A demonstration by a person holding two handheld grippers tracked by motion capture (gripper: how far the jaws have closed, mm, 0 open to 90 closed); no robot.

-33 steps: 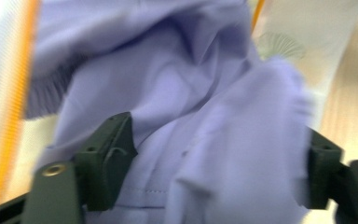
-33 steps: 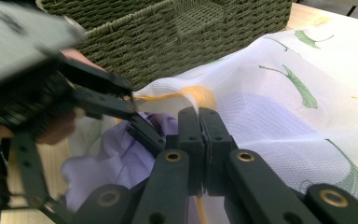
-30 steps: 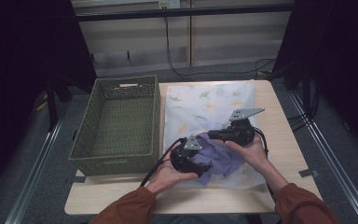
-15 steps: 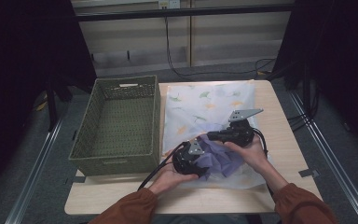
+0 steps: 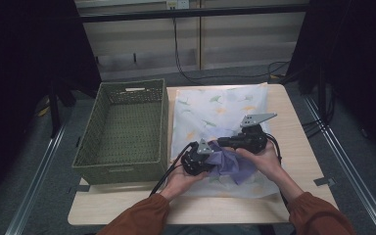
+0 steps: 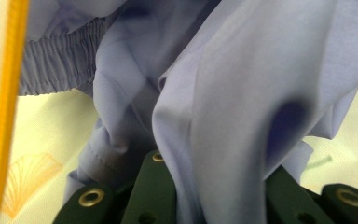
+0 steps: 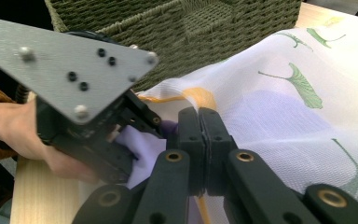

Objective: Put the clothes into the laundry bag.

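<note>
A white mesh bag (image 5: pixel 215 105) printed with ginkgo leaves lies flat on the table. A crumpled purple garment (image 5: pixel 237 166) sits at its near end, between the two hands. My left gripper (image 5: pixel 209 157) has just been closing its jaws, and they now pinch a fold of the purple garment (image 6: pixel 223 93). In its own view my left gripper (image 6: pixel 216 179) has the cloth bulging out between the jaws. My right gripper (image 7: pixel 202 116) is shut on the bag's yellow-trimmed edge (image 7: pixel 186 98), just right of the left gripper (image 7: pixel 88 126). From above, the right gripper (image 5: pixel 221 143) points left.
An empty green woven basket (image 5: pixel 122 132) stands left of the bag, close beside my left hand. The wooden table (image 5: pixel 298 147) has bare strips at the right and front. Cables trail from both grippers toward the table's front edge.
The left gripper's jaws have closed onto the purple garment, with the hand shifting only slightly. The right gripper has stayed where it was, still shut on the bag's edge.
</note>
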